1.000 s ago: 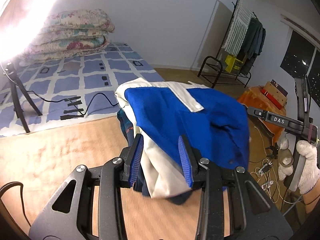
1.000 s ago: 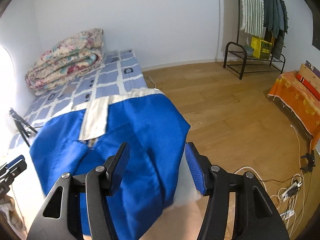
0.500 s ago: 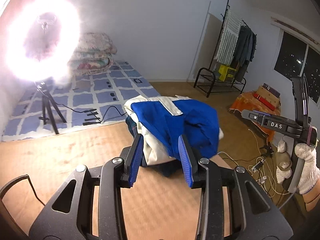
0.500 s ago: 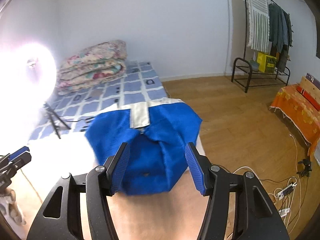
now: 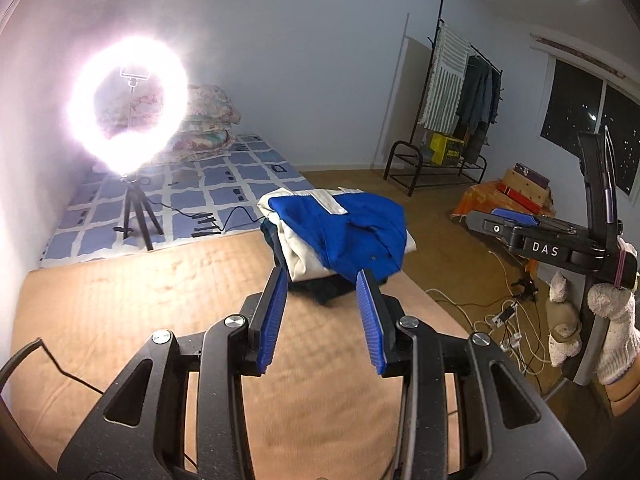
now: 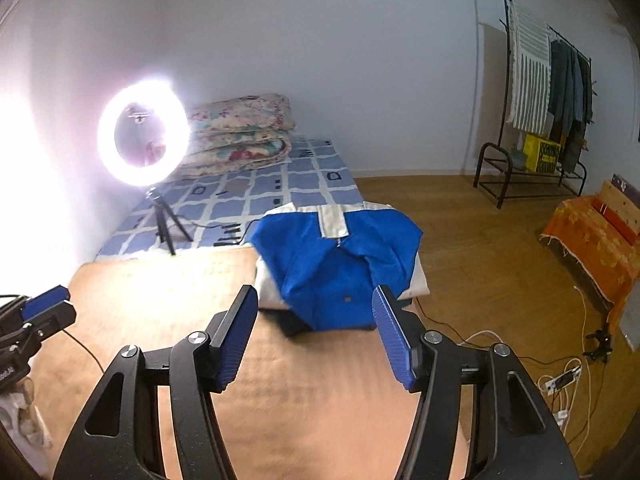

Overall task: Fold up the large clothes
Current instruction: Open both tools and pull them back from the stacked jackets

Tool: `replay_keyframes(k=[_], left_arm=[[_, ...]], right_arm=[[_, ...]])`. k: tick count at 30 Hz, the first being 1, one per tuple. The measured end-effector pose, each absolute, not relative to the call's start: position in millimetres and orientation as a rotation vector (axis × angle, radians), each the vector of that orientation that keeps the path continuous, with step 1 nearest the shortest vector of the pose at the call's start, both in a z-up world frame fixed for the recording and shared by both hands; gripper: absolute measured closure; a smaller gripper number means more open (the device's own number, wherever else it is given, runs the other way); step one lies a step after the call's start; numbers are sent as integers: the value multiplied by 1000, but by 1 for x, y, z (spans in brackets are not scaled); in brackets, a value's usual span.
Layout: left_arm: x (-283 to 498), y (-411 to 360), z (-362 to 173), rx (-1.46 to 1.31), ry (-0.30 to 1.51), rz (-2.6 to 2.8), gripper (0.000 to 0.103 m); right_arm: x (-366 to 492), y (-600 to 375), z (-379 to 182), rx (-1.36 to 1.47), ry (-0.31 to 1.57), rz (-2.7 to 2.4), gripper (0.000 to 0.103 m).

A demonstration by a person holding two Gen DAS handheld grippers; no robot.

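Observation:
A folded blue and white garment [image 5: 340, 236] lies on top of a dark folded garment at the far right corner of the tan mat [image 5: 140, 300]. It also shows in the right wrist view [image 6: 340, 264]. My left gripper [image 5: 322, 312] is open and empty, held back from the pile above the mat. My right gripper [image 6: 314, 328] is open and empty, also short of the pile. The right gripper shows at the right of the left wrist view [image 5: 516, 228], and the left gripper at the left edge of the right wrist view [image 6: 36, 312].
A lit ring light on a tripod [image 5: 128, 108] stands on the blue checked mattress [image 5: 224, 188] beyond the mat, with folded quilts [image 6: 240, 132] behind. A clothes rack [image 6: 536, 92], an orange cloth [image 6: 596, 236] and floor cables [image 5: 504, 312] are to the right.
Both grippers have pulled back and up from the folded pile. The left gripper, which had the garment between its fingers a second ago, is now clear of it.

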State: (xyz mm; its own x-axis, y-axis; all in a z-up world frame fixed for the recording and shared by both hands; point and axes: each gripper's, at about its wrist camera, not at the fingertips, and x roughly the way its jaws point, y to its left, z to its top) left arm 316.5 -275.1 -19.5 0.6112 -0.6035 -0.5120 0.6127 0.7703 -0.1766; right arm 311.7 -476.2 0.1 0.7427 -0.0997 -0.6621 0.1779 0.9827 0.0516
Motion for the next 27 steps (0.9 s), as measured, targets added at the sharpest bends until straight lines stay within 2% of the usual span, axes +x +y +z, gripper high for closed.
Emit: replay_keyframes(k=[15,16,17,19,24,27], left_arm=[[214,-238,-18,43,542,-689,65],[208,-236,-19,48,539,-687,63],[205,-235,-19,48,537,-687,54],[196,-231,-22,47,528,-684,44],[183,-224,-28,60,526,-677,39],[180,-220,-31,63,524,-672,32]], right_arm=[[218,-439,3,197,678,-137,39],[212,-437,3,190,674,-142,39],[208,-435,2,181,671,-147,39],[201,-430,-1,174,669,-151,39],[184,-425,-5,210,658,-141,38],[175,-421,-8,204,641,-159,32]])
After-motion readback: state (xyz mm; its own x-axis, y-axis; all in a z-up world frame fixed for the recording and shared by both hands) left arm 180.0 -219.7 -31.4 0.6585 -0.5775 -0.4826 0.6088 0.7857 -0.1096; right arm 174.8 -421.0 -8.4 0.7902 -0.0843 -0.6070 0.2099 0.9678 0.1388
